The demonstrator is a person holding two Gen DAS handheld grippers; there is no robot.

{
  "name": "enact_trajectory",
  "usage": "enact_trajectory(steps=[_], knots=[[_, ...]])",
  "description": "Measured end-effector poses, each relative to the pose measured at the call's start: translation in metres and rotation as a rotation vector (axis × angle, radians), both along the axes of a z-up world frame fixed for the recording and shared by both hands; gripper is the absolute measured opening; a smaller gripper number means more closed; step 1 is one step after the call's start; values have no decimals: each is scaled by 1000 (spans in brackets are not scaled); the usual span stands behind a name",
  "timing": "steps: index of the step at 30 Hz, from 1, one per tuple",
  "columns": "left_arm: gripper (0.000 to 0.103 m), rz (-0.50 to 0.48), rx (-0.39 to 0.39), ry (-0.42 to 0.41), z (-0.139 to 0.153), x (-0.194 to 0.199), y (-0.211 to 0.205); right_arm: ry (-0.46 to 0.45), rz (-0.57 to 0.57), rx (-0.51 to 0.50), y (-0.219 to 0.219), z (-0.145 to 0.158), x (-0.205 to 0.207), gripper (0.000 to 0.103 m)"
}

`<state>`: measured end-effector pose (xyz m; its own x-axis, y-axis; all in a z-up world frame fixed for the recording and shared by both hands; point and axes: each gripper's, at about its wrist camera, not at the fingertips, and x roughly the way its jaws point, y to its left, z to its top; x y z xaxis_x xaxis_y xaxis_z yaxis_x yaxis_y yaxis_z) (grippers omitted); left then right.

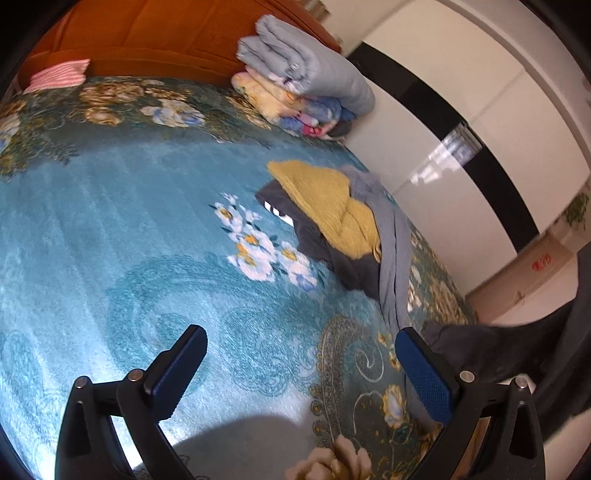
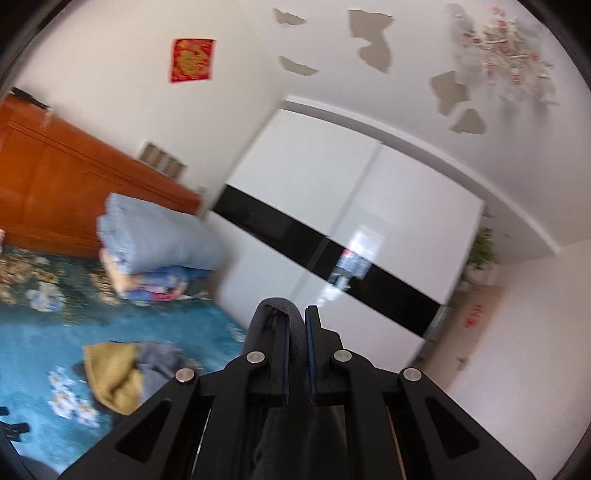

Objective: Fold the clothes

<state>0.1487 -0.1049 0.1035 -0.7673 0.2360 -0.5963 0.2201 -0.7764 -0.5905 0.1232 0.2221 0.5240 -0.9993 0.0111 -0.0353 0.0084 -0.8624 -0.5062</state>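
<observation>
The left gripper (image 1: 301, 363) is held with its jaws spread wide and nothing between them, above the teal floral bedspread (image 1: 110, 229). Ahead of the jaws and off toward the right finger, a heap of clothes is seen lying on the bedspread: a mustard knitted garment (image 1: 328, 206) on top, a dark garment with a white mark (image 1: 295, 218) under it, and a grey-blue garment (image 1: 391, 251) trailing down toward the right finger's tip. Just behind that right finger a dark grey garment (image 1: 480, 347) is seen, lifted off the bed (its far end runs out of the picture). Far beyond the jaws, a stack of folded quilts (image 1: 306, 81) is set against the orange-brown headboard (image 1: 155, 33). The right gripper (image 2: 296, 325) is clenched on the dark grey garment (image 2: 295, 343), a fold of which is pinched between the pads and looped over the left finger's tip, the rest hanging down below the jaws. Beyond those jaws a white wardrobe with a black band (image 2: 332, 206) is seen.
</observation>
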Motion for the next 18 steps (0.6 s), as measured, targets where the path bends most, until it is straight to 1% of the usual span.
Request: enact_trajectory(steps=[2, 5, 6, 8, 11, 12, 15, 17, 18], knots=[[103, 29, 15, 7, 1, 4, -7, -2, 35, -31, -11, -2, -1, 7], [103, 79, 7, 28, 6, 12, -18, -13, 53, -72, -21, -8, -7, 7], [103, 100, 3, 39, 7, 15, -21, -28, 51, -82, -21, -12, -14, 7], [103, 134, 17, 51, 9, 20, -30, -74, 37, -101, -14, -28, -24, 7], [103, 159, 42, 43, 5, 21, -37, -209, 25, -106, -2, -78, -40, 7], [103, 160, 46, 36, 3, 20, -37, -273, 28, -100, -1, -103, -45, 7], [103, 148, 49, 14, -1, 17, -36, -480, 31, -49, -4, -186, -58, 7], [103, 133, 44, -2, -2, 14, -33, -630, 26, -10, -8, -253, -62, 7], [103, 125, 42, -10, -3, 12, -32, -682, 23, 2, -9, -278, -61, 7]])
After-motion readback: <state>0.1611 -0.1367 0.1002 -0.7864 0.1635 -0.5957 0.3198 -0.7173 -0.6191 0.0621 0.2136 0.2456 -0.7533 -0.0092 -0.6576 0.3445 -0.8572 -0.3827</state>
